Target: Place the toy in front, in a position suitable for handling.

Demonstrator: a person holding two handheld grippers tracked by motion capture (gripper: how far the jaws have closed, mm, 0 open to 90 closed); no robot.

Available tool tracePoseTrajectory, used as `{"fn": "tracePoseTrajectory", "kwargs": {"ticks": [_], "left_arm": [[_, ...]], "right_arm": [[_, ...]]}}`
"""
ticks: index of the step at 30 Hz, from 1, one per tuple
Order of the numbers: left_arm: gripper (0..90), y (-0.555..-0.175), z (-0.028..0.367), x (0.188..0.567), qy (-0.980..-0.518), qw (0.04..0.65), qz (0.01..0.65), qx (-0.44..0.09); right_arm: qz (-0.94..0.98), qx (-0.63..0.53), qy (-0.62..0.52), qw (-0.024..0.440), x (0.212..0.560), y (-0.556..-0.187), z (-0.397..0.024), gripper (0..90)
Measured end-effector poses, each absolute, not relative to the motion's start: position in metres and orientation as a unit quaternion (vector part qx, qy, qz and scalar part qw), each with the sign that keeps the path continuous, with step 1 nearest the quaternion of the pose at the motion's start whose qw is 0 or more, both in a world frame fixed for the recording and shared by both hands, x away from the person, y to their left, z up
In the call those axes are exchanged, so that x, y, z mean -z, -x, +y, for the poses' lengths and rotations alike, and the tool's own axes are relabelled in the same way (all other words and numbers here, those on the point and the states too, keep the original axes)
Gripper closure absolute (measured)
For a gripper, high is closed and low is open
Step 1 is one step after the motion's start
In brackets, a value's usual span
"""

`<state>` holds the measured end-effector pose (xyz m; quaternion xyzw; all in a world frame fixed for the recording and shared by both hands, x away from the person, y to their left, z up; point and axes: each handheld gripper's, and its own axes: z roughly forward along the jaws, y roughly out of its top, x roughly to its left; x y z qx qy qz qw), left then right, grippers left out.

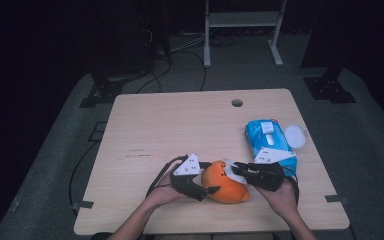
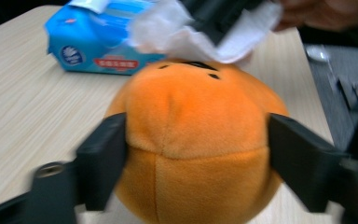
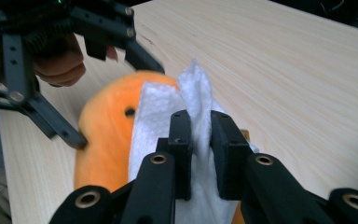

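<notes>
1. The orange plush toy [image 1: 225, 186] lies on the table [image 1: 180, 125], near the blue wipes pack [image 1: 270, 140].
2. The left gripper [image 2: 196, 149] straddles the toy; whether its fingers press on it, I cannot tell.
3. The right gripper [image 3: 200, 140] has its fingers clenched on a white wipe [image 3: 196, 93] lying on the toy.

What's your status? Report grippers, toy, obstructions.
Left hand-held gripper straddles orange plush toy, grip unclear. Right hand-held gripper shut on white wipe, wipe on toy. Wipes pack beside, clear.
</notes>
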<state>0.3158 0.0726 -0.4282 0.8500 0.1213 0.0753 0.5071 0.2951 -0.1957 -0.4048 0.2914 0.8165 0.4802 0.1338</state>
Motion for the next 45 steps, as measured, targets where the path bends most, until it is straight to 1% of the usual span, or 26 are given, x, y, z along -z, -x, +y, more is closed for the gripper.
{"fn": "tracePoseTrajectory", "kwargs": {"ticks": [1,2,3,6,9,11,13,15,18,19,20,21,23,24,28,31,35,38,41,42,43,45], "left_arm": [[12.2,-0.319,0.072,0.43,-0.849,0.505,0.143,-0.061],[10.0,-0.32,0.072,0.431,-0.848,0.505,0.15,-0.053],[10.3,-0.321,0.073,0.432,-0.847,0.508,0.153,-0.045],[19.8,-0.32,0.075,0.431,-0.849,0.507,0.14,-0.048],[24.8,-0.313,0.07,0.427,-0.852,0.507,0.109,-0.067],[25.9,-0.308,0.067,0.426,-0.856,0.503,0.083,-0.081],[26.5,-0.303,0.065,0.424,-0.863,0.493,0.061,-0.094],[26.8,-0.303,0.067,0.425,-0.863,0.494,0.057,-0.094],[26.8,-0.305,0.069,0.426,-0.861,0.499,0.058,-0.086],[25.8,-0.306,0.069,0.427,-0.86,0.501,0.063,-0.079],[22.2,-0.308,0.07,0.428,-0.855,0.508,0.075,-0.07],[16.5,-0.311,0.07,0.428,-0.85,0.515,0.095,-0.054],[10.7,-0.316,0.07,0.427,-0.841,0.526,0.129,-0.021],[10.7,-0.317,0.069,0.427,-0.841,0.525,0.133,-0.021],[21.3,-0.317,0.071,0.43,-0.845,0.517,0.136,-0.027],[27.3,-0.312,0.07,0.428,-0.849,0.514,0.111,-0.048],[29.4,-0.303,0.065,0.426,-0.861,0.499,0.053,-0.081],[29.6,-0.305,0.069,0.428,-0.86,0.503,0.047,-0.077],[28.4,-0.307,0.071,0.43,-0.858,0.506,0.056,-0.069],[26.0,-0.309,0.071,0.43,-0.857,0.507,0.066,-0.063],[21.4,-0.31,0.071,0.429,-0.855,0.51,0.076,-0.058],[15.5,-0.312,0.07,0.428,-0.85,0.516,0.097,-0.044]], "right_arm": [[0.817,-0.478,-0.293,0.134,0.406,-0.295,-0.197,78.2],[0.818,-0.477,-0.292,0.133,0.406,-0.295,-0.197,78.2],[0.819,-0.477,-0.291,0.134,0.406,-0.294,-0.196,78.2],[0.822,-0.476,-0.279,0.141,0.402,-0.29,-0.191,78.2],[0.823,-0.488,-0.256,0.135,0.396,-0.282,-0.181,78.1],[0.824,-0.498,-0.236,0.128,0.393,-0.276,-0.173,78.1],[0.83,-0.496,-0.219,0.131,0.389,-0.271,-0.164,78.1],[0.832,-0.492,-0.216,0.138,0.388,-0.272,-0.162,78.2],[0.828,-0.49,-0.236,0.14,0.39,-0.279,-0.171,78.1],[0.826,-0.488,-0.246,0.136,0.392,-0.282,-0.176,78.1],[0.824,-0.488,-0.255,0.134,0.394,-0.286,-0.181,78.2],[0.825,-0.482,-0.265,0.133,0.396,-0.289,-0.185,78.1],[0.822,-0.485,-0.277,0.116,0.4,-0.293,-0.192,78.1],[0.82,-0.488,-0.279,0.111,0.401,-0.293,-0.193,78.2],[0.827,-0.478,-0.269,0.121,0.399,-0.287,-0.187,78.2],[0.828,-0.484,-0.257,0.119,0.395,-0.283,-0.179,78.2],[0.835,-0.487,-0.224,0.119,0.39,-0.275,-0.164,78.1],[0.835,-0.486,-0.229,0.122,0.39,-0.278,-0.167,78.1],[0.833,-0.473,-0.257,0.127,0.394,-0.288,-0.179,78.0],[0.833,-0.469,-0.268,0.12,0.397,-0.293,-0.184,78.0],[0.829,-0.472,-0.283,0.103,0.401,-0.298,-0.19,78.0],[0.825,-0.476,-0.29,0.092,0.404,-0.299,-0.195,78.1]]}}
